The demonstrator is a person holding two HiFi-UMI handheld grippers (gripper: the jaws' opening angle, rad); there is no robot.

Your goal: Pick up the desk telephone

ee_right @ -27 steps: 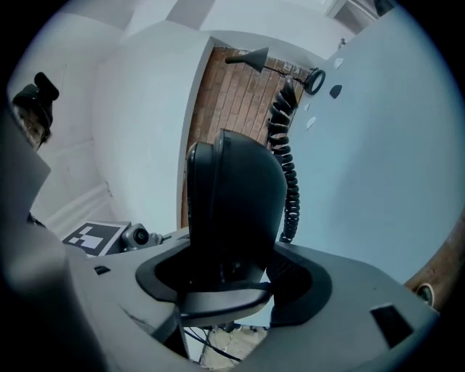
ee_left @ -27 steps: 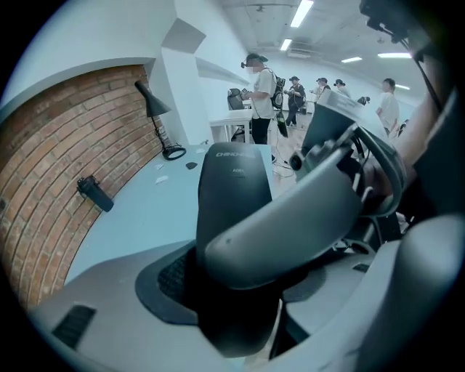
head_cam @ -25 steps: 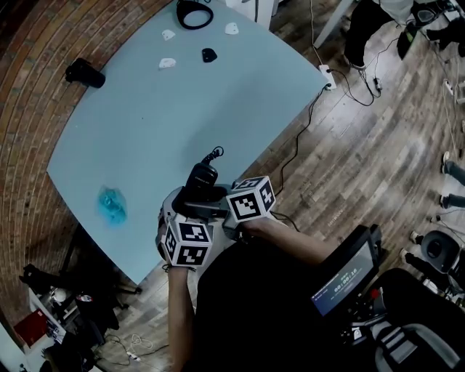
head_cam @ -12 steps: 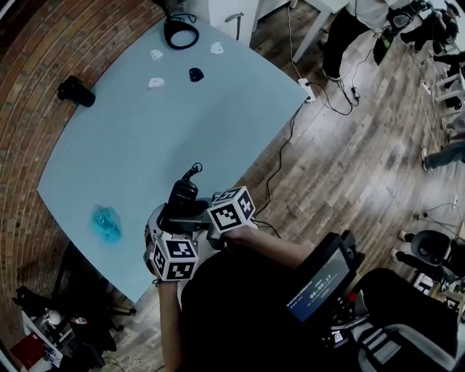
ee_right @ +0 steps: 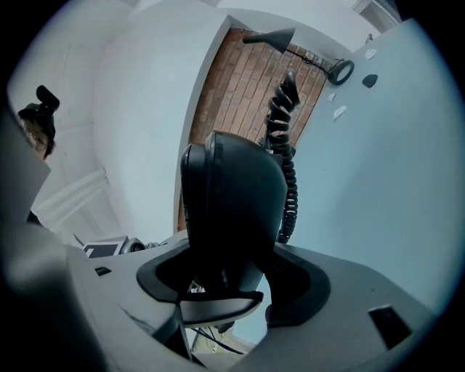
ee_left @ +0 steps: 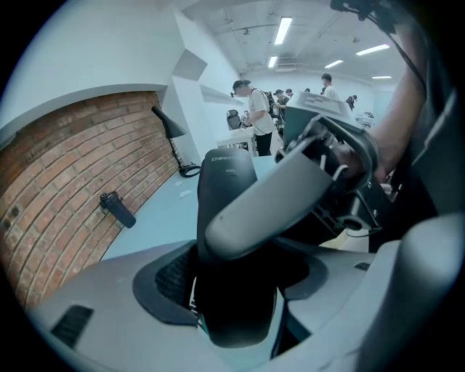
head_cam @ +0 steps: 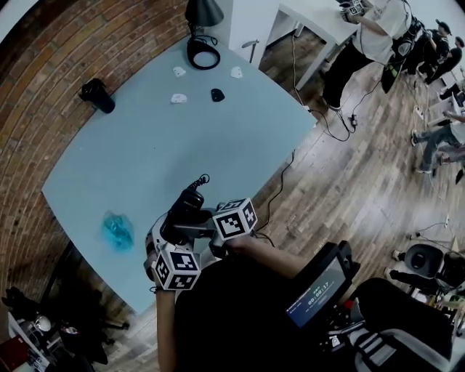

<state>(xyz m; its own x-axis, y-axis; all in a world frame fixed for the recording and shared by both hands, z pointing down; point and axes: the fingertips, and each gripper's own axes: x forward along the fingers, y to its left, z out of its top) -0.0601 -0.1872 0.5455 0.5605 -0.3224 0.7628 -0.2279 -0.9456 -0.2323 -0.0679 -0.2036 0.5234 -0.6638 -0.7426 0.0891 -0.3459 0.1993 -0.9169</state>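
Desk telephone (head_cam: 186, 212), a black one, is held from two sides. The left gripper (head_cam: 171, 236) is closed on its dark body, and the right gripper (head_cam: 203, 227) is closed on it from the right; the two grippers are just beside each other. In the left gripper view a grey finger of the right gripper crosses in front of the telephone. A coiled cord (ee_right: 288, 171) rises from the telephone on its far side. The telephone is over the near edge of the light blue counter (head_cam: 145, 145); whether it touches the counter I cannot tell. To the left on the counter lies a crumpled blue thing (head_cam: 118, 230). Far away stand a black cylinder (head_cam: 98, 94), black headphones (head_cam: 202, 52) and a lamp (head_cam: 202, 11)
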